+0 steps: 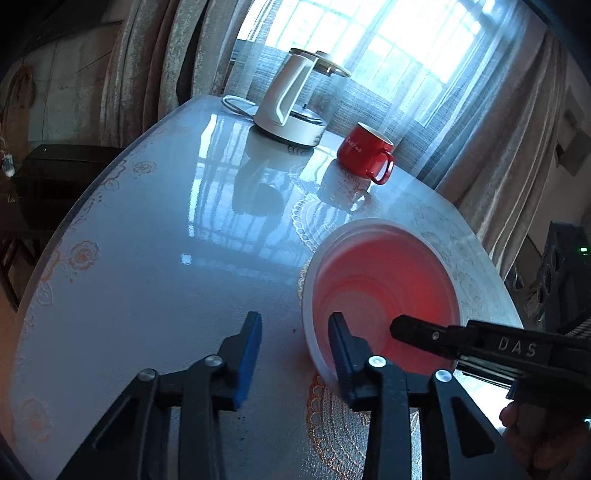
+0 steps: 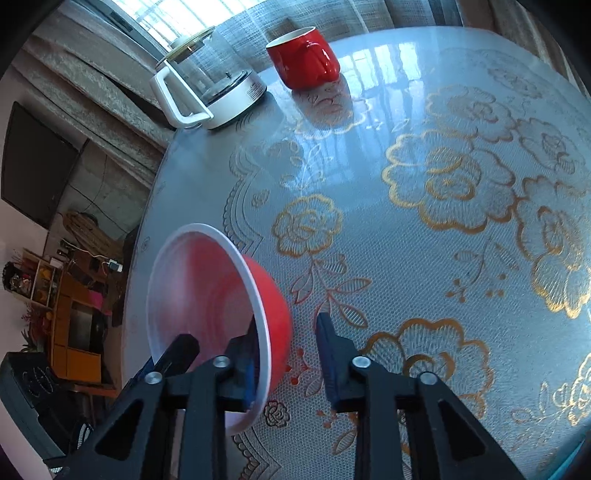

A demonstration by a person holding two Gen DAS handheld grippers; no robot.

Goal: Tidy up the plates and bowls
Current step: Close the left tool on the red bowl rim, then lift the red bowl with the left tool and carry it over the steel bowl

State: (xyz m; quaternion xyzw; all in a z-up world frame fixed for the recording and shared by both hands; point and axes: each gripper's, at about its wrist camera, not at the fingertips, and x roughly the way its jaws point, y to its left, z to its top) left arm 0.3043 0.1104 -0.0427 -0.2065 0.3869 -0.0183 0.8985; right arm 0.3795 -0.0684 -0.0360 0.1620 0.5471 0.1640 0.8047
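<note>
The red bowl (image 2: 221,314), white inside and around its rim, is sitting tilted on the round table (image 1: 147,258), near the edge closest to both cameras, with its mouth tipping toward the left gripper (image 1: 295,343). It is looking thin-walled and probably plastic, so I am judging it light, fairly stiff but smooth and slippery, and likely to skid on the glossy floral table cover (image 2: 443,192) if pushed rather than pinched. The rim is offering the best hold, with one finger inside and one outside the wall. The right gripper (image 2: 286,350) is standing open in just that position, its left finger inside the bowl and its right finger outside over the cover, not yet pinching. The left gripper is also standing open, its right finger at or just over the near rim and its left finger over bare table; whether it is touching the rim is unclear. Farther back, a red mug (image 1: 365,155) and a white-handled glass kettle (image 1: 291,103) are standing well apart from the bowl, by the curtained window (image 1: 369,33).
</note>
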